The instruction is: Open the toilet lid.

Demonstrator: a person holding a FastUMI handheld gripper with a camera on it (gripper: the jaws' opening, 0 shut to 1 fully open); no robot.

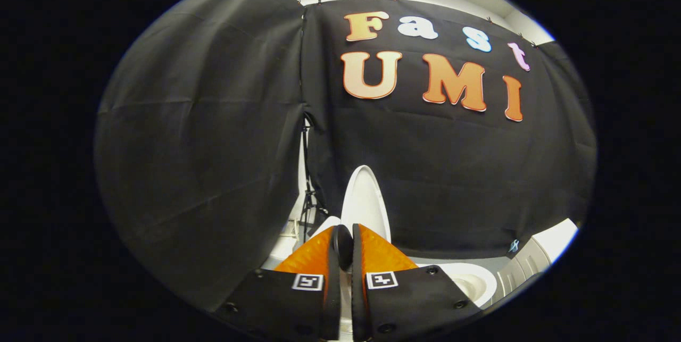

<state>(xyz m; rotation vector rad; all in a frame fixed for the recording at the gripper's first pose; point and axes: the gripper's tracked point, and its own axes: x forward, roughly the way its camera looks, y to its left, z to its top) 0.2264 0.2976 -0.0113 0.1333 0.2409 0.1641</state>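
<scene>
I have the gripper [343,243] pinched onto the toilet lid [364,198], both fingers drawn close on the lid's thin edge, which runs between them. The lid stands edge-on and nearly upright just ahead of the fingertips, rising away from me against the black booth wall [213,145]. Down and to the right of the fingers I can see the open toilet bowl [471,281], so I judge the lift is close to finished. To do the rest well, I would follow the hinge's arc rather than pull straight, keeping the pinch firm but not twisting the lid sideways. I would ease it back until it rests on its own, and only then spread the fingers, so it cannot drop forward.
</scene>
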